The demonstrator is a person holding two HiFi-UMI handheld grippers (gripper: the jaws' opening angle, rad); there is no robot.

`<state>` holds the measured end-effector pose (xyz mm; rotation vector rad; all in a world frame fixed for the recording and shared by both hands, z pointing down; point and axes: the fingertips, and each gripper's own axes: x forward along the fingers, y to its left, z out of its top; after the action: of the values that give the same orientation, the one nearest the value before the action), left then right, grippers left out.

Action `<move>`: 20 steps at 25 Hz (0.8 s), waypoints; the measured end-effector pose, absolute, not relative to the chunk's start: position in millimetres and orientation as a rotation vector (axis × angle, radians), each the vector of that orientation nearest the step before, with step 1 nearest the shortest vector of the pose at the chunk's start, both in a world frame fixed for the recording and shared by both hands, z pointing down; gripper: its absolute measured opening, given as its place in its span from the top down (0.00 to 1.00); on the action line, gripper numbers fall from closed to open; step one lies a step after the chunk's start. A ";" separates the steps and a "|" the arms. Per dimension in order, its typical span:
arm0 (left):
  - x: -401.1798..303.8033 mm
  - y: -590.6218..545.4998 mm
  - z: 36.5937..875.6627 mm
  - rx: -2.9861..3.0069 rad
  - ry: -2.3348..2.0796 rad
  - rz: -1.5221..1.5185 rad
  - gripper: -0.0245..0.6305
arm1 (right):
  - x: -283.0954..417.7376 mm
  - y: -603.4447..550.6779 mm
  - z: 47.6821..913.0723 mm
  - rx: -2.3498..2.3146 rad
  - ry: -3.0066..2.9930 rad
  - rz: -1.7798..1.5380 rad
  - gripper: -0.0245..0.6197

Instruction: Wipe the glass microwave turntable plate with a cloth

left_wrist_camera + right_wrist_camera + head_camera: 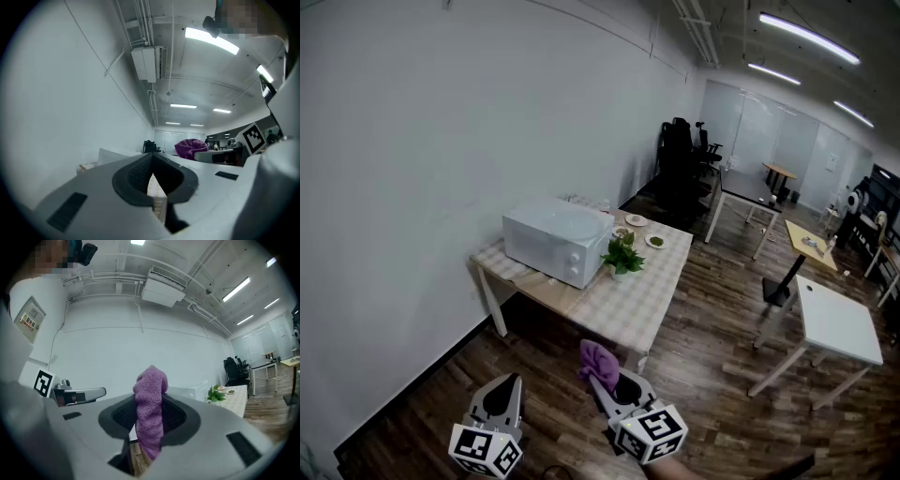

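Note:
A white microwave [558,239] with its door closed stands on a checked-cloth table [623,302] by the wall; the glass turntable plate is not visible. My right gripper [602,379] is low in the head view, well short of the table, shut on a purple cloth [598,357] that sticks up between its jaws. The right gripper view shows the cloth [151,412] pinched in the right gripper [149,425], with the microwave [190,392] far behind. My left gripper [508,386] hangs beside it, jaws together with nothing held; in its own view the left gripper [151,174] is shut and the cloth [191,147] shows to the right.
A small potted plant [622,255] and two small dishes [645,231] share the table with the microwave. White desks [836,325] and black office chairs [686,155] stand to the right and back. Dark wood floor [553,384] lies between me and the table.

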<state>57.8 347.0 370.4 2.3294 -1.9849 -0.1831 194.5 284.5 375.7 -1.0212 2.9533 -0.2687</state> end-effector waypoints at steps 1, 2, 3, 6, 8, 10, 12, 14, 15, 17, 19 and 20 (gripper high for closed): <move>58.2 346.8 369.7 2.327 -1.993 -0.178 0.96 | 195.5 284.3 375.1 -1.025 2.952 -0.264 0.77; 58.5 346.5 369.0 2.325 -2.001 -0.174 0.96 | 196.2 283.9 374.7 -1.028 2.950 -0.258 0.77; 58.6 346.1 368.2 2.323 -2.007 -0.173 0.96 | 196.7 283.4 374.4 -1.030 2.946 -0.250 0.77; 60.5 344.6 366.1 2.333 -2.011 -0.178 0.96 | 195.5 283.2 372.2 -1.017 2.923 -0.245 0.77; 63.1 344.3 366.1 2.342 -2.005 -0.176 0.96 | 195.4 284.1 371.6 -1.023 2.928 -0.231 0.77; 64.2 343.8 366.9 2.347 -1.998 -0.176 0.96 | 196.2 283.4 373.2 -1.045 2.925 -0.231 0.77; 63.3 343.7 367.2 2.352 -1.993 -0.180 0.96 | 196.0 283.6 374.5 -1.056 2.921 -0.245 0.77; 60.9 344.8 367.7 2.349 -1.992 -0.181 0.96 | 194.9 285.8 372.3 -1.053 2.913 -0.261 0.76; 59.5 345.2 368.3 2.345 -1.992 -0.181 0.96 | 194.5 286.3 371.3 -1.055 2.909 -0.262 0.76; 56.4 345.4 370.5 2.338 -1.986 -0.186 0.96 | 192.6 286.6 370.9 -1.064 2.907 -0.256 0.76; 52.5 345.9 373.0 2.335 -1.975 -0.195 0.96 | 188.0 288.0 370.8 -1.066 2.910 -0.258 0.76; 50.2 346.8 374.0 2.335 -1.972 -0.198 0.96 | 185.0 289.4 370.5 -1.067 2.911 -0.257 0.76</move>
<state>50.2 346.8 374.0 2.3354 -1.9720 -0.1980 185.0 289.4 370.5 -1.0666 2.9109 -0.2566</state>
